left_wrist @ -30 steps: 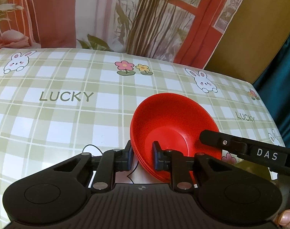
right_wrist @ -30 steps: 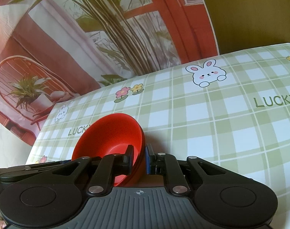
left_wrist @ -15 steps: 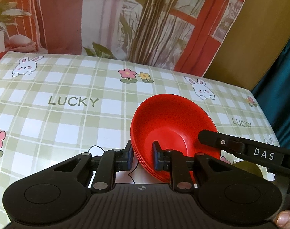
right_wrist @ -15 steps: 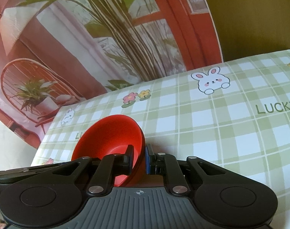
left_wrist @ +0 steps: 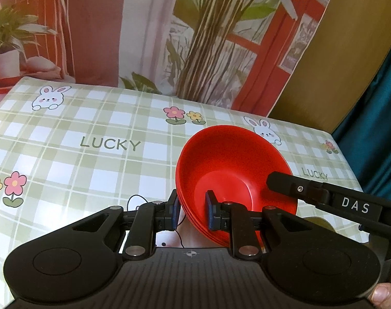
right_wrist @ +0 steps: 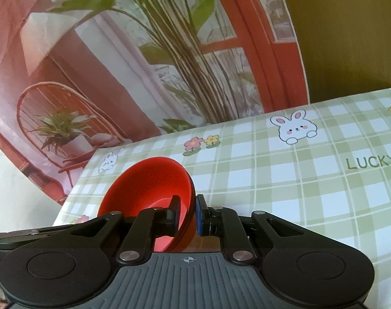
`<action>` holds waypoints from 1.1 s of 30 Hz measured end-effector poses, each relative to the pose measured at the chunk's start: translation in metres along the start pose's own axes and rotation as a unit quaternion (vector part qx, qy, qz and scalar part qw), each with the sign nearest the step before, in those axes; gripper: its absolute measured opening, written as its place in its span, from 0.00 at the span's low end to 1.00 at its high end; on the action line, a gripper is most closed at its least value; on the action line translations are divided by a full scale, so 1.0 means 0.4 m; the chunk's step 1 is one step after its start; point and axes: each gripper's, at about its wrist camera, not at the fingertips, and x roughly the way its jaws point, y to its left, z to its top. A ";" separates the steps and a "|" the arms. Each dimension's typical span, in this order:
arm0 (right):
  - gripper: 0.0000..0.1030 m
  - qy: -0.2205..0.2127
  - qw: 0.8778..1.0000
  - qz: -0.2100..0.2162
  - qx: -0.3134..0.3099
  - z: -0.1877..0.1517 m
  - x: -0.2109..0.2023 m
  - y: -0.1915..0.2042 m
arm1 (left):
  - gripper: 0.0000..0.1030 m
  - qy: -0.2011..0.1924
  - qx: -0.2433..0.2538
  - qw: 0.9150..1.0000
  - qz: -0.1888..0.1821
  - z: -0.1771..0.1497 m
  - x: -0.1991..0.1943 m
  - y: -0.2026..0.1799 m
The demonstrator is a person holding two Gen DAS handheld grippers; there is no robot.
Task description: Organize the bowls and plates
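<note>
A stack of red plates [left_wrist: 231, 170] is tilted and held above the checked tablecloth [left_wrist: 92, 159]. My left gripper [left_wrist: 191, 212] is shut on its near rim; layered rims show between the pads. My right gripper [right_wrist: 187, 213] is shut on the rim of a red bowl [right_wrist: 149, 180], held tilted above the table's left end. The right gripper's finger [left_wrist: 324, 193], marked DAS, reaches in from the right in the left wrist view and crosses the plates' right edge.
The tablecloth [right_wrist: 298, 175] has rabbits, flowers and LUCKY prints. A printed backdrop [left_wrist: 195, 38] with plants and red window frames hangs behind the table. A teal curtain [left_wrist: 375, 116] is at the far right. The table's right edge [left_wrist: 349, 164] lies near the plates.
Both grippers have risen and tipped back with their red dishes still held. More of the backdrop shows and the table looks lower in both views.
</note>
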 end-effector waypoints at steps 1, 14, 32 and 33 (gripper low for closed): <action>0.12 -0.001 1.000 0.000 -0.001 -0.001 -0.004 0.002 | 0.21 -0.002 0.000 1.000 0.000 -0.001 -0.008 -0.001; 0.12 -0.015 1.000 0.008 -0.017 -0.032 -0.074 0.030 | 0.21 -0.021 -0.004 1.000 -0.003 -0.034 -0.078 -0.009; 0.12 -0.019 1.000 0.009 -0.021 -0.120 -0.150 0.022 | 0.21 -0.030 0.004 1.000 -0.002 -0.108 -0.141 -0.026; 0.12 -0.020 1.000 0.008 -0.020 -0.125 -0.154 0.020 | 0.21 -0.029 0.005 1.000 -0.003 -0.112 -0.142 -0.027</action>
